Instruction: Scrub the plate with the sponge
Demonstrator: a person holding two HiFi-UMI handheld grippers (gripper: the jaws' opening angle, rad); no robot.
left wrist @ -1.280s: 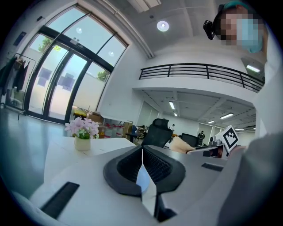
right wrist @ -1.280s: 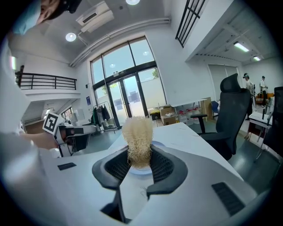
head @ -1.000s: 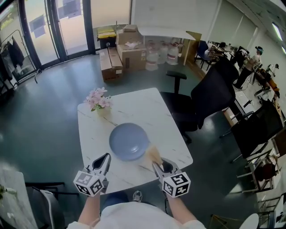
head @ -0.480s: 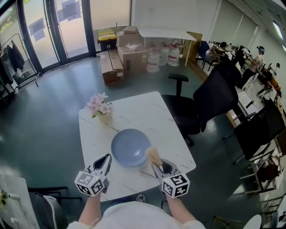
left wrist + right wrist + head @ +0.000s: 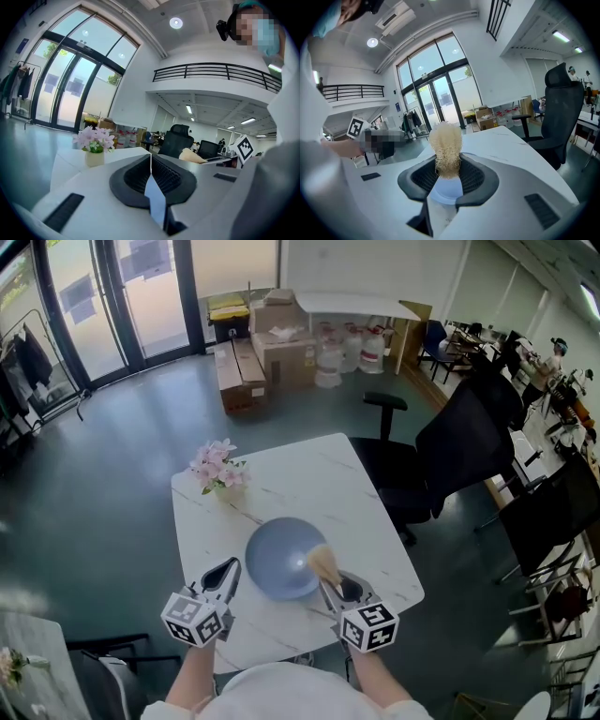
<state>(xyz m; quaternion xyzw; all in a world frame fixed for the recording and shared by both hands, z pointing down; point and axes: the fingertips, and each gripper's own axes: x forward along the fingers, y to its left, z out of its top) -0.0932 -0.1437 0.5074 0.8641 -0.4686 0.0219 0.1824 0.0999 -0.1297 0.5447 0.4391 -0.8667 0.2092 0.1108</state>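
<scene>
The sponge (image 5: 324,566), a pale, straw-coloured fibrous scrubber, is being gripped between the jaws of the right gripper (image 5: 330,589), with its frayed end sticking out past the jaw tips. It is being held over the right-hand edge of the plate (image 5: 279,559); whether it is touching the plate cannot be told. The plate, round and grey-blue, is lying flat on the white marbled tabletop (image 5: 309,474), toward the side nearest the person. In the right gripper view the plate is being shown just beyond the jaws, under the sponge.

The left gripper (image 5: 228,570) is being held just left of the plate and is not seen to touch it. Its jaws are being kept closed together with nothing between them; in the left gripper view the two pads are being shown meeting along a thin line.

A small pot of pink flowers (image 5: 218,470) is standing on the tabletop beyond the plate and to its left. A black office chair (image 5: 441,451) is standing on the floor to the right of the plate, off the tabletop. Cardboard boxes (image 5: 267,348) are lying on the floor well beyond the plate.
</scene>
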